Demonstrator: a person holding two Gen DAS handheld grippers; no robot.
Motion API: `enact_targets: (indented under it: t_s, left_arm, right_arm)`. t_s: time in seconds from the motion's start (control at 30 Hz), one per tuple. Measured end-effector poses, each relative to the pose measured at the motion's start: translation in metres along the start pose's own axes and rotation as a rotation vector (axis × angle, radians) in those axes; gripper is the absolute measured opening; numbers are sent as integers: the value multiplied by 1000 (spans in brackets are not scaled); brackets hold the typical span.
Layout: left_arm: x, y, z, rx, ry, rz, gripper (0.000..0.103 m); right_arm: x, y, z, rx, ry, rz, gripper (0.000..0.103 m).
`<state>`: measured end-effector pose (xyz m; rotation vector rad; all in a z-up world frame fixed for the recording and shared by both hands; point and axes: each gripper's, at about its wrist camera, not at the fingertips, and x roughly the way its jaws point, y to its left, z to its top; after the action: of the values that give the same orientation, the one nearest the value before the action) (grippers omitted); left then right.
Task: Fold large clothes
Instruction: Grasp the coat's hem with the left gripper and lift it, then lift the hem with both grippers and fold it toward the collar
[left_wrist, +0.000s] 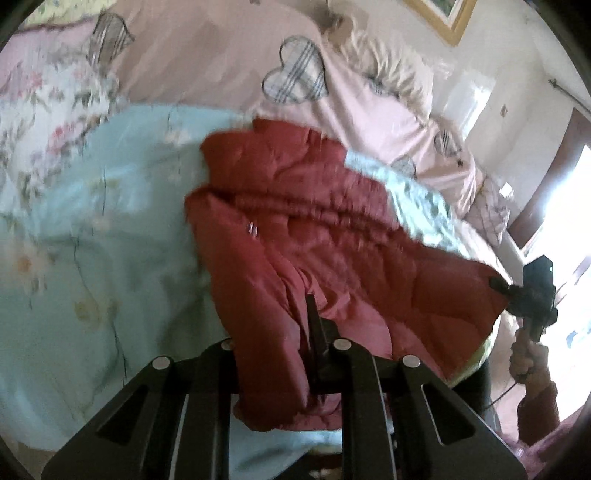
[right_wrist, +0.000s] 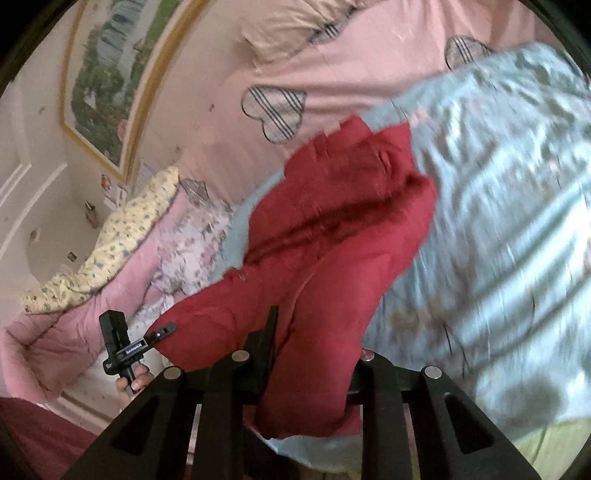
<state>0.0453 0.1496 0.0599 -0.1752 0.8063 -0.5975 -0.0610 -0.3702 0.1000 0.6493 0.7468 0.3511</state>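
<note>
left wrist: red jacket (left_wrist: 314, 229) between jaws

left gripper (right_wrist: 162, 334) label: white print on my black body, too small and blurred to read
other text: none I can read

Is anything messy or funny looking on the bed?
Nothing is spilled or torn. The red padded jacket is bunched and lopsided on the blue flowery quilt, held at two edges by the left gripper and the right gripper. That fits mid-fold.
</note>
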Motion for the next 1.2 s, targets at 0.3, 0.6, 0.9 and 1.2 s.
enact_targets:
  t_s: [0.3,0.6,0.9,1.2]
  left_arm:
    - [14,3,51,-81,-110,39,15]
    - [33,3,78,-99,-134,78,15]
    - [68,2,123,-93,-159,156,16]
    - [113,13,164,-99,-146,216,16]
  right_arm:
    - [15,1,44,12,-125,-22,22]
    - [38,-3,80,-9,-154,-84,22]
    - [68,-11,127,2,-209,-110,24]
    - [110,-27,176,20,-240,-154,25]
